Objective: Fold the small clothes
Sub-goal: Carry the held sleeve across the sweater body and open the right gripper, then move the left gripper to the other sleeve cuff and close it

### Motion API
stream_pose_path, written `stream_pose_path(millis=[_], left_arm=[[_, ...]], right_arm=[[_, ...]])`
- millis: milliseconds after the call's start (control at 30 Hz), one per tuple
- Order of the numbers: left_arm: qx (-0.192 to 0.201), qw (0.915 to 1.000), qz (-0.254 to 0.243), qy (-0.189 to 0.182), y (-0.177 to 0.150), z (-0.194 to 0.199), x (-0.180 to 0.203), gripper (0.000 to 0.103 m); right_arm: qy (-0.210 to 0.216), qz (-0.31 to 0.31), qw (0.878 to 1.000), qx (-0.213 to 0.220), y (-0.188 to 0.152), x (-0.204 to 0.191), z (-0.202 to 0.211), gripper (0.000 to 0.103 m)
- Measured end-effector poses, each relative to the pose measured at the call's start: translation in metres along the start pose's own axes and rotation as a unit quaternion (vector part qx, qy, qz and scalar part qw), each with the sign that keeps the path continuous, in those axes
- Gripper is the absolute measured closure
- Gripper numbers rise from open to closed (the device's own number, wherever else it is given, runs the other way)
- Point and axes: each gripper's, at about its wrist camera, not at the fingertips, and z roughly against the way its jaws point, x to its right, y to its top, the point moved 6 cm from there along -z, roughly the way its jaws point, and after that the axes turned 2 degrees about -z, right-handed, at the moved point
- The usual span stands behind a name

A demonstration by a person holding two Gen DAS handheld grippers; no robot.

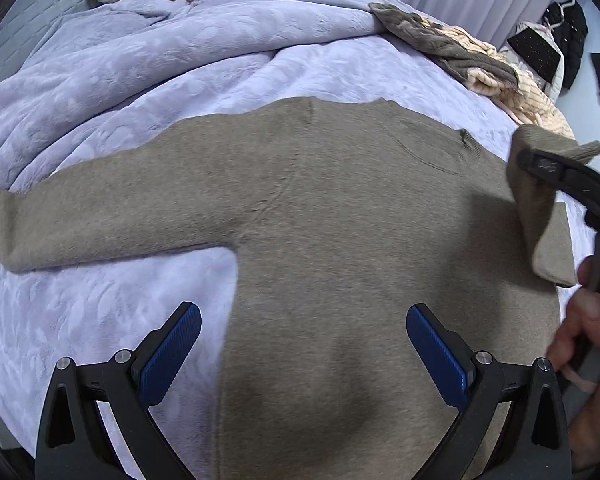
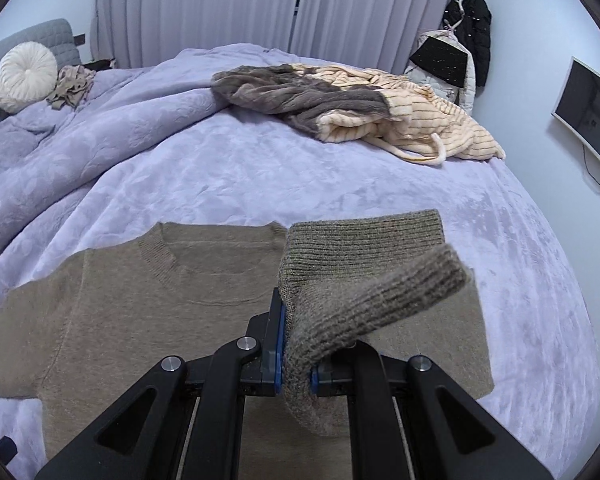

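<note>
From the left wrist view, the left gripper hung open over the sweater, its blue ribbed pads wide apart and nothing between them. The sweater, a taupe fuzzy knit, lay flat on the bed, its body running to the near edge and one sleeve stretched straight toward the left edge, seemingly spread so the fold lines would fall true. At the right, the right gripper held the other sleeve's cuff lifted over the body, and the person's hand showed below it on the handle. From the right wrist view, the right gripper was clamped shut on the cuff, whose ribbed knit bent limply over the jaws; the grip at the very end probably let the whole sleeve be carried across the chest in one move. The sweater's round ribbed neckline faced the far edge. The bed's cover was lilac plush with an embossed pattern. More clothes, grey fluffy and cream striped, lay heaped near the far right corner, likely awaiting folding.
</note>
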Motion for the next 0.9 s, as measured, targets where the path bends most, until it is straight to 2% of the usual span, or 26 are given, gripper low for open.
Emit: stream_pose_path(millis=[300,400,467,533,600,667,733,800,900], left_arm=[[-0.007,0.9994,0.035,-0.001,-0.007,-0.005,-0.035,0.000],[-0.006,0.9990,0.043,-0.003,-0.010,-0.002,-0.040,0.000],[-0.004,0.9988,0.048,-0.006,-0.011,0.001,-0.040,0.000],[0.004,0.9989,0.047,-0.006,-0.008,0.008,-0.037,0.000],[0.011,0.9990,0.042,-0.007,-0.003,0.014,-0.030,0.000],[0.016,0.9994,0.030,-0.012,0.006,0.016,-0.016,0.000],[0.017,0.9996,0.013,-0.018,0.017,0.013,0.005,0.000],[0.014,0.9994,-0.011,-0.028,0.030,0.005,0.036,0.000],[0.008,0.9978,-0.049,-0.044,0.045,-0.012,0.084,0.000]], right_arm=[[0.002,0.078,0.996,-0.044,-0.030,-0.084,-0.036,0.092],[0.068,0.097,0.990,-0.078,-0.045,-0.105,-0.039,0.081],[0.120,0.113,0.983,-0.087,-0.054,-0.119,-0.029,0.050],[0.174,0.128,0.973,-0.081,-0.057,-0.123,-0.008,0.046],[0.215,0.132,0.966,-0.066,-0.055,-0.112,0.013,0.046],[0.213,0.123,0.969,-0.038,-0.045,-0.082,0.029,0.043],[0.194,0.096,0.976,-0.018,-0.031,-0.036,0.030,0.034],[0.158,0.069,0.985,-0.006,-0.023,0.016,0.018,0.033],[0.091,0.038,0.995,-0.026,-0.021,0.081,-0.018,0.033]])
